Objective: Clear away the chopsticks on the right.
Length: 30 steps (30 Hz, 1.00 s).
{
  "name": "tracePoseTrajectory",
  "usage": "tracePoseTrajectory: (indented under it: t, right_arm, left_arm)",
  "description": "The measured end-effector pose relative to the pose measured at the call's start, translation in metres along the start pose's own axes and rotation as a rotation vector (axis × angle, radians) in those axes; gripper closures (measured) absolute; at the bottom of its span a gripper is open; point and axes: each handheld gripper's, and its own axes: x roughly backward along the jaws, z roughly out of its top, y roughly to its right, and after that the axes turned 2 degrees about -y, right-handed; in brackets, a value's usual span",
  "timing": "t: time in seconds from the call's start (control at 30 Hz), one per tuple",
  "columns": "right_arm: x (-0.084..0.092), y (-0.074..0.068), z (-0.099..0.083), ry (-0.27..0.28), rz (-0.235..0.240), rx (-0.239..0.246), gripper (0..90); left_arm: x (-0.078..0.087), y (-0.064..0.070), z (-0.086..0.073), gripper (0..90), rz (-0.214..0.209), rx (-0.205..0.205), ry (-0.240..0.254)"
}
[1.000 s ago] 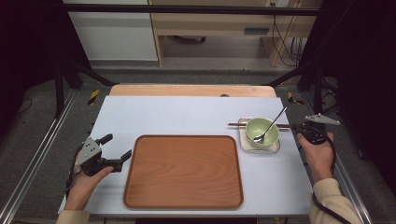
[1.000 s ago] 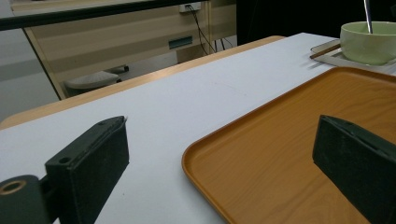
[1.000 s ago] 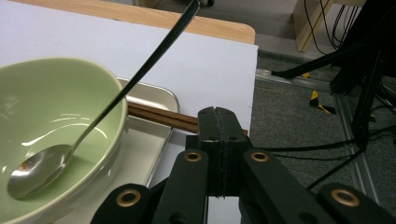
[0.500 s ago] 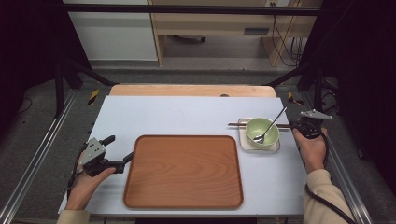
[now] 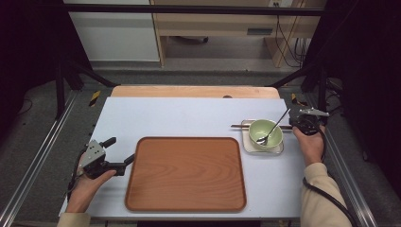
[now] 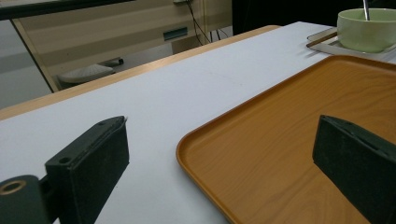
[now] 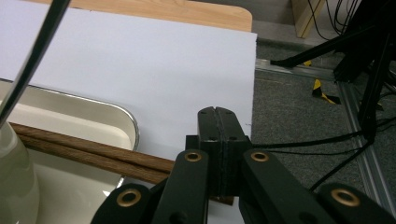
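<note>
My flat white table top [image 5: 189, 118] holds a big brown wooden tray [image 5: 187, 172]. A small cream square tray [image 5: 279, 147] sits near my right side.

Pale green bowl [image 5: 265, 134] and dark brown chopsticks [image 7: 93, 156] on a white counter [image 5: 189, 118].
Cream dish [image 5: 248, 144], silver spoon [image 5: 274, 126], wood-grain orange-brown tray [image 5: 187, 172], 2 black claws.

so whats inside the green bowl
A metal spoon stands in the green bowl, its head down inside and its handle leaning out over the rim toward the right claw. Any food or liquid can't be made out; the spoon head covers part of the bottom.
</note>
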Motion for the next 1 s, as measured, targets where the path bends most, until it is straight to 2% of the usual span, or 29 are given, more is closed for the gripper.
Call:
tracePoseTrajectory:
  t: [0.2,0.37,0.53,0.63,0.67,0.8,1.0]
  right_arm:
    - [-0.007,-0.002,-0.002,-0.027,0.000,0.001,90.0]
    - [-0.005,-0.001,-0.002,-0.031,0.010,0.012,90.0]
    - [-0.005,-0.002,-0.001,-0.055,0.023,0.039,90.0]
    - [-0.005,-0.004,-0.003,-0.071,0.030,0.027,90.0]
    - [-0.005,-0.004,-0.003,-0.074,0.034,0.023,90.0]
    - [-0.004,-0.007,-0.003,-0.084,0.073,0.055,90.0]
    - [0.002,-0.010,-0.005,-0.088,0.081,0.058,90.0]
  left_arm:
    - [0.001,-0.001,-0.001,3.4,0.001,0.001,0.003]
    - [0.002,-0.002,-0.001,3.4,0.004,0.007,0.002]
    - [0.002,-0.003,-0.003,3.5,0.001,0.007,-0.009]
    - [0.002,-0.004,-0.003,3.5,0.002,0.010,-0.011]
    - [0.002,-0.004,-0.003,3.5,0.002,0.011,-0.010]
    - [0.003,-0.006,-0.004,3.5,0.004,0.013,-0.013]
    - [0.004,-0.008,-0.005,3.5,0.008,0.022,-0.009]
